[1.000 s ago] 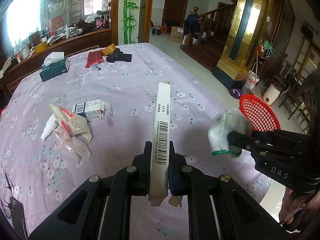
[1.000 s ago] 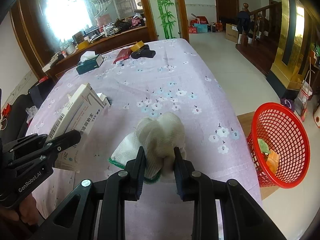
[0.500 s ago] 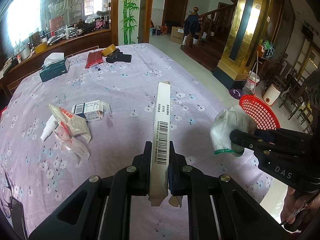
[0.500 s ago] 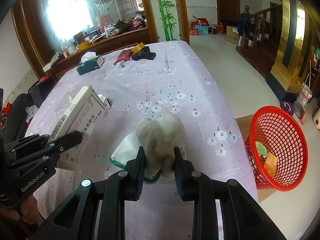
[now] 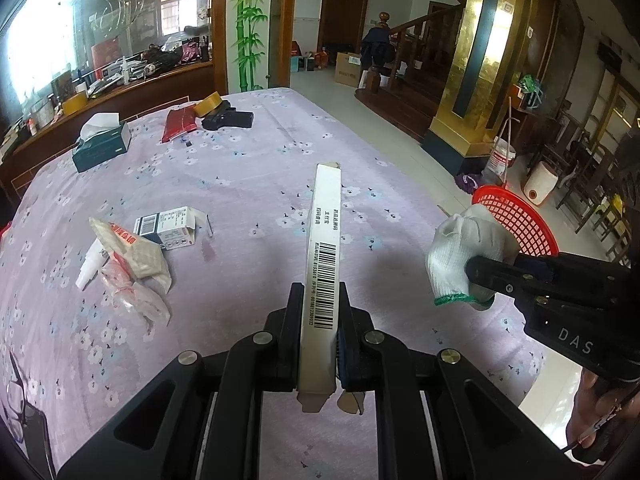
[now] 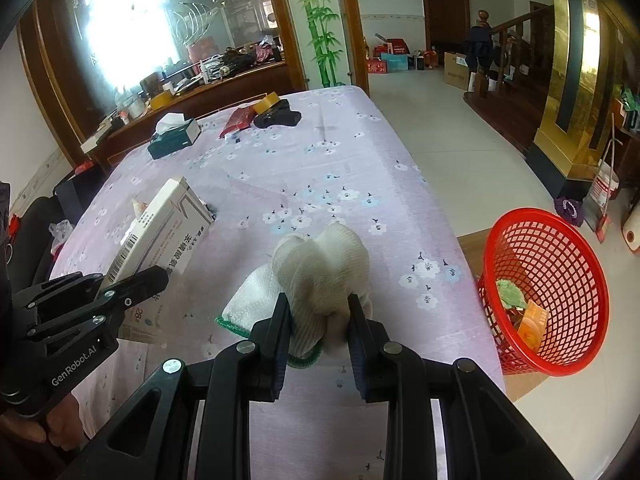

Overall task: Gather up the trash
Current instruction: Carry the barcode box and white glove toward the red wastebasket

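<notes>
My left gripper [image 5: 319,322] is shut on a flat white box [image 5: 325,248] with a barcode, held on edge above the purple tablecloth; it also shows in the right wrist view [image 6: 160,232]. My right gripper [image 6: 319,312] is shut on a balled white glove [image 6: 320,268], held near the table's right edge; it also shows in the left wrist view [image 5: 464,252]. A red mesh basket [image 6: 560,248] stands on the floor to the right, with some trash inside. A small carton [image 5: 168,230], a crumpled wrapper [image 5: 132,252] and a small white bottle [image 5: 90,268] lie on the table at left.
At the far end of the table [image 5: 248,160] lie a tissue box [image 5: 102,146], a red pouch [image 5: 179,125], a tape roll [image 5: 208,103] and a black object [image 5: 229,119]. Glasses [image 5: 16,396] lie at the near left. Tiled floor and stairs are to the right.
My right gripper with the glove has shifted slightly right, toward the basket. The left gripper and its box have stayed put.
</notes>
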